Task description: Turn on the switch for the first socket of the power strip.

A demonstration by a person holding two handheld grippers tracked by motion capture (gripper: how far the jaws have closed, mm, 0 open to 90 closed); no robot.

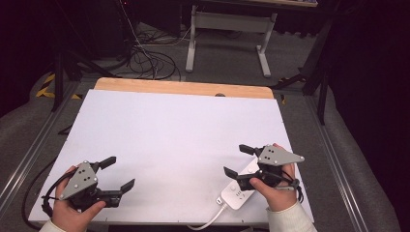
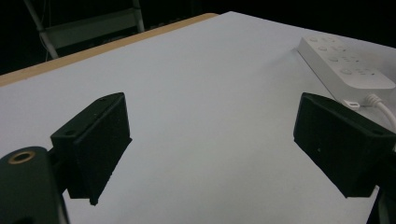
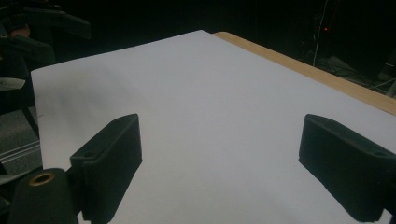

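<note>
A white power strip (image 1: 240, 189) lies near the table's front right edge, its white cable (image 1: 209, 221) trailing off the front. My right gripper (image 1: 239, 160) hovers just above it, open, jaws pointing left with nothing between them. My left gripper (image 1: 118, 173) is at the front left, open and empty, jaws aimed right. In the left gripper view the power strip (image 2: 345, 67) lies at the upper right, past the right jaw, and the left gripper (image 2: 210, 149) stands over bare board. The right gripper (image 3: 219, 168) looks along bare white board.
A white board (image 1: 169, 140) covers the table, with a wooden strip (image 1: 183, 88) along the far edge. Beyond it stand a grey metal frame (image 1: 227, 29) and loose cables (image 1: 150, 60) on the floor. Metal rails (image 1: 338, 164) run along both sides.
</note>
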